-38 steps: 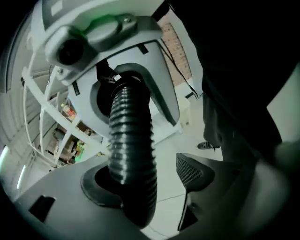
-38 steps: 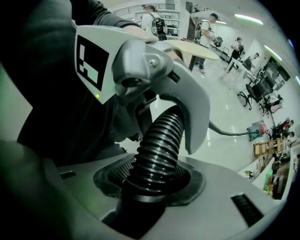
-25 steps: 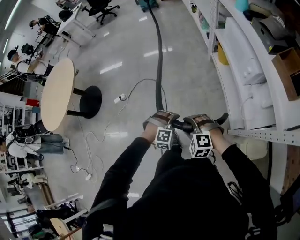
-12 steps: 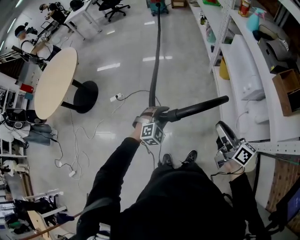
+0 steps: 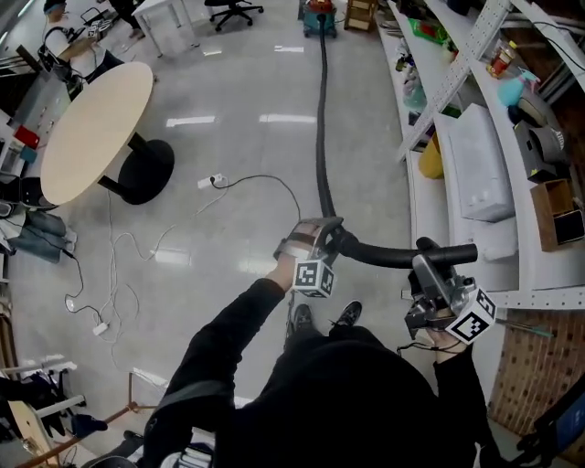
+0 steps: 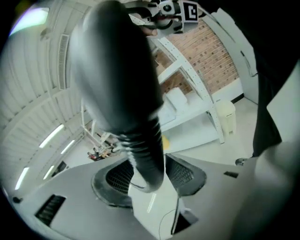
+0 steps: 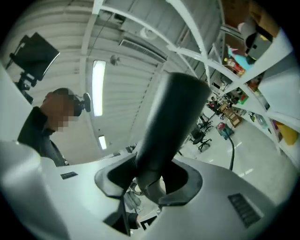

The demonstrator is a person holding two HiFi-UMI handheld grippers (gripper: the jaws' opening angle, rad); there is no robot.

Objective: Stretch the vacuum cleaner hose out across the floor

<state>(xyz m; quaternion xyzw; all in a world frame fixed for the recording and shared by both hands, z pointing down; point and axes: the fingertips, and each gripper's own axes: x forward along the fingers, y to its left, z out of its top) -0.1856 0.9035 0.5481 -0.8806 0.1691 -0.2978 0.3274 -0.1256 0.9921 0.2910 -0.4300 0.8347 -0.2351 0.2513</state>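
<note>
The long black ribbed vacuum cleaner hose (image 5: 321, 110) ran across the glossy grey floor (image 5: 228, 164) up into the left hand-held gripper (image 5: 322, 228), which grasped its bend, while the right hand-held gripper (image 5: 426, 251) grasped its rigid end, both pairs of jaws having just opened wider around it.

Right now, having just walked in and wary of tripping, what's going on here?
A person holds up the ribbed black vacuum hose: left gripper clamps its bend, right gripper its smooth black wand, though both sets of jaws have just been opening. The rest runs straight along the glossy floor to the red-topped vacuum cleaner.

No legible text, it seems.
</note>
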